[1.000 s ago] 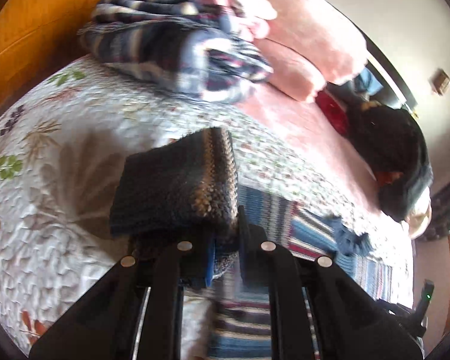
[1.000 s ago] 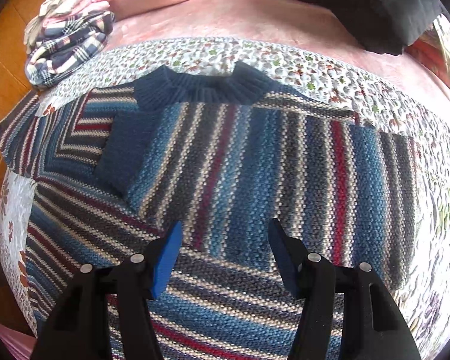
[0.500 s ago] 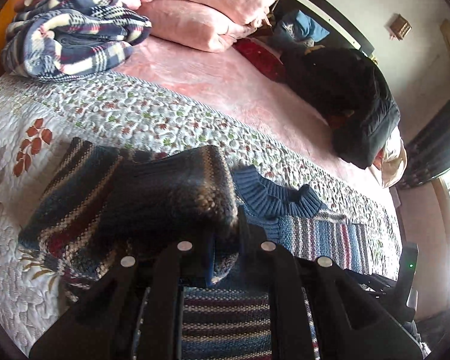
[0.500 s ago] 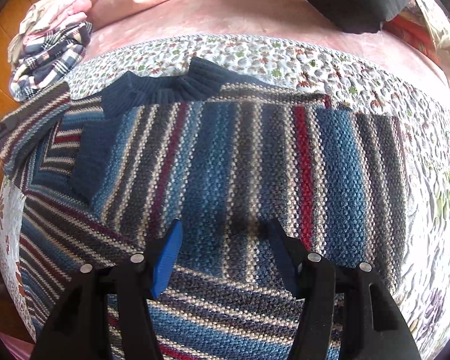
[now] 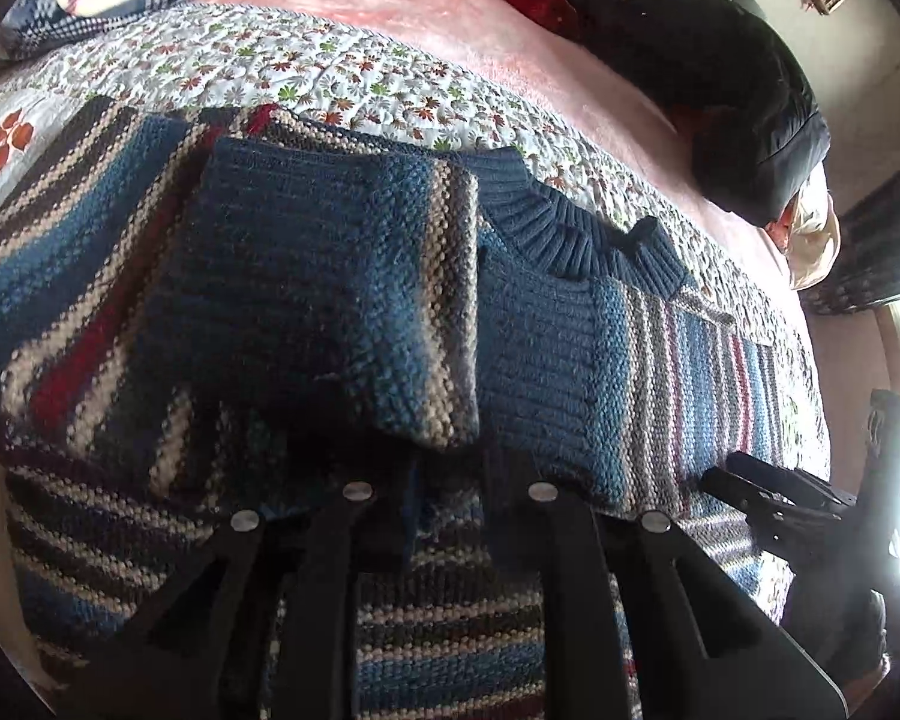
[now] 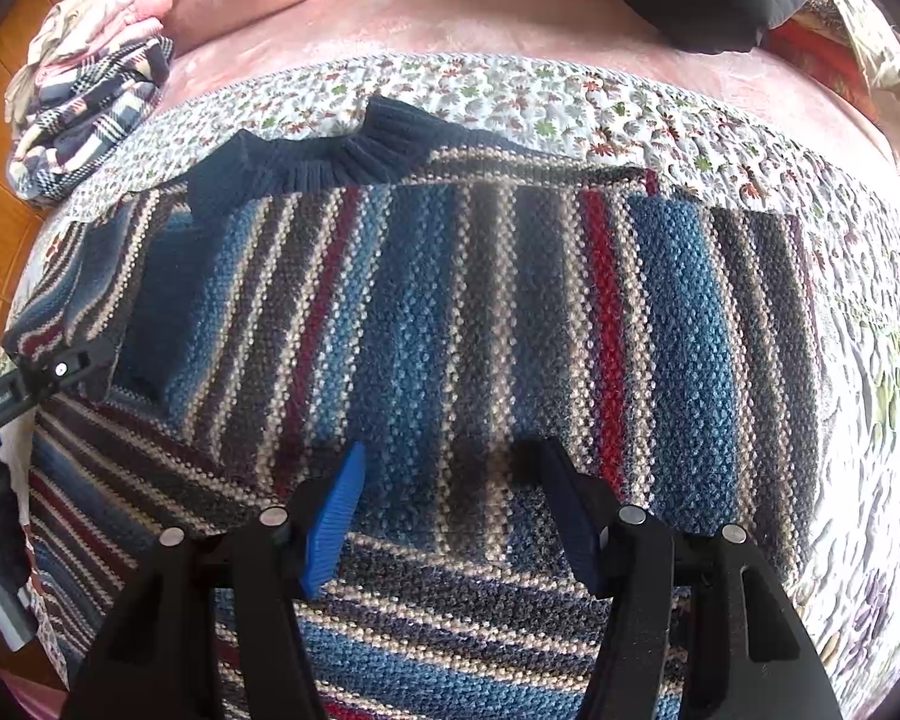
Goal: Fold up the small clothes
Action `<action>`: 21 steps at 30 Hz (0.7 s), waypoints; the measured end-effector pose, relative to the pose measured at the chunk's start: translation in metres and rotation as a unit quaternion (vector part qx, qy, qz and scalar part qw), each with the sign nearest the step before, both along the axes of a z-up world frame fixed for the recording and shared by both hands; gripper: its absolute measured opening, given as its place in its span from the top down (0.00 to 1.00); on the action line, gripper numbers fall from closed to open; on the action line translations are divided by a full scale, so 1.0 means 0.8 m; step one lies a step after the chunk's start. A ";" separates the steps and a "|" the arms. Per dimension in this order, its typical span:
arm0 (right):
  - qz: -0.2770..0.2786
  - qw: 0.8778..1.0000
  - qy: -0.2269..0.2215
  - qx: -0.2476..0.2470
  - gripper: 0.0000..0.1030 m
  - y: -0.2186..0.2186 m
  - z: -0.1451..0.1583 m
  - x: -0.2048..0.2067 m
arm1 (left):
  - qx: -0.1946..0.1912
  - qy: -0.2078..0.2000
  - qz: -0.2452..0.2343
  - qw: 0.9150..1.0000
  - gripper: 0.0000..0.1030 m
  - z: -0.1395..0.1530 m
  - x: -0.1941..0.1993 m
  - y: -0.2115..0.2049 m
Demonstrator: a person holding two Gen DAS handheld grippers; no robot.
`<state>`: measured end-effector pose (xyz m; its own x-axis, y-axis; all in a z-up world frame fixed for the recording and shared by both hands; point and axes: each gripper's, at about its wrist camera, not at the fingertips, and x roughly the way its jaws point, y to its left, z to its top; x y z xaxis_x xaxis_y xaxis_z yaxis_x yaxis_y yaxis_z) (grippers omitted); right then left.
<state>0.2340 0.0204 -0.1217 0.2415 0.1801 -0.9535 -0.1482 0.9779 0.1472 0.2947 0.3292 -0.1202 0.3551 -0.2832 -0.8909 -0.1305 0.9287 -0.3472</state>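
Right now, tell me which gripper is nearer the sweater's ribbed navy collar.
Left. The left gripper is shut on the sleeve, which it holds close beside the collar. The right gripper hangs open over the sweater's striped body, farther down from the collar.

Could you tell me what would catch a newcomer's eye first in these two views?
The striped knitted sweater spread across the floral quilt fills both views. The left gripper is shut on its sleeve, folded over the body near the ribbed navy collar, while the right gripper hangs open above the chest stripes.
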 end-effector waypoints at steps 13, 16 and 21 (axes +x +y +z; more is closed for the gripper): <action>0.035 0.995 0.014 0.094 0.40 0.109 0.037 0.028 | 0.174 -0.040 0.087 0.980 0.70 0.070 -0.032 0.150; 0.043 0.993 0.026 0.108 0.40 0.153 0.034 0.040 | 0.186 -0.005 0.092 0.978 0.70 0.038 -0.025 0.172; 0.038 0.988 0.063 0.133 0.40 0.207 0.015 0.063 | 0.218 0.025 0.059 0.974 0.69 0.005 -0.023 0.179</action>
<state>0.2842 0.1856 -0.1099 0.1012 0.4423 -0.8912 -0.1835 0.8887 0.4202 0.2761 0.4724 -0.1160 0.3145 0.1662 -0.9346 -0.2510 0.9641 0.0870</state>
